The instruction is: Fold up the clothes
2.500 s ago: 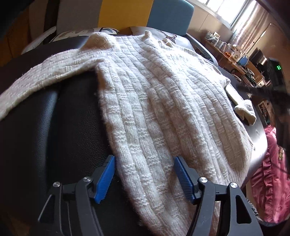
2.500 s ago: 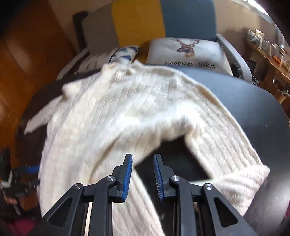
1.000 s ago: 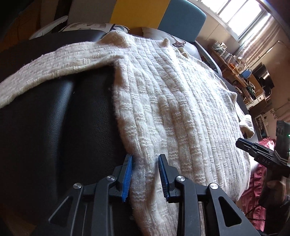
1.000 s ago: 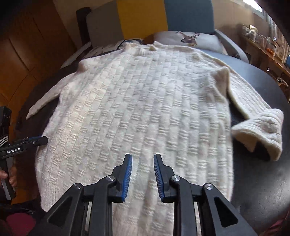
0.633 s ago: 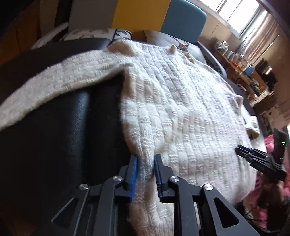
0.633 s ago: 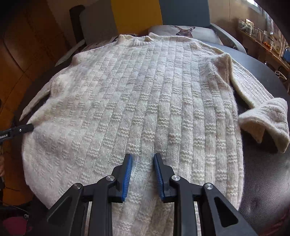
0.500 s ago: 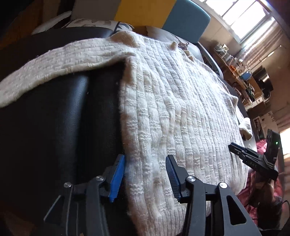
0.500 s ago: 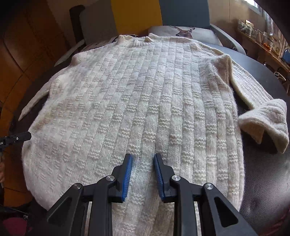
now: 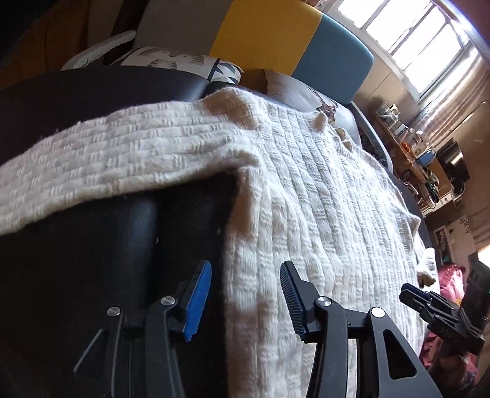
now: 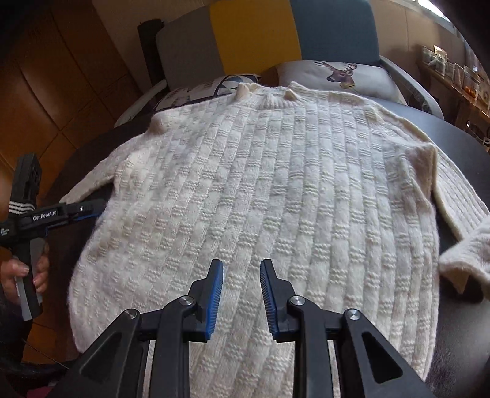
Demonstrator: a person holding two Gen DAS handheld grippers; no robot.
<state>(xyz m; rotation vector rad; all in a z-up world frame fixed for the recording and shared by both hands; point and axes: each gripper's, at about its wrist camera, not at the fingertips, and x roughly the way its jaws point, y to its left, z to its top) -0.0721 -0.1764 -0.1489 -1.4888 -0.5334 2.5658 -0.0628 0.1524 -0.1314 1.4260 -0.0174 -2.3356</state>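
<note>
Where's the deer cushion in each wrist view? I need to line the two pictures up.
Left wrist: deer cushion upper centre-right, mostly hidden behind the sweater collar.
Right wrist: deer cushion top right of centre, just beyond the collar.
Shared landmark: the yellow backrest panel behind it.

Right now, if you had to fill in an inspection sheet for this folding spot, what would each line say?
Surface: black leather-look top, mostly covered by the garment.
Job's things: cream knitted sweater spread out flat, collar away from the grippers; one sleeve stretched out sideways, the other sleeve bent, its cuff bunched.
Clutter: nothing seen on the surface besides the sweater.
Grippers: left gripper open, straddling the sweater's side edge; right gripper open above the hem, gripping nothing.
Cables: nothing seen.
Surroundings: grey, yellow and blue sofa, deer cushion, patterned cushion, window, cluttered shelf.
</note>
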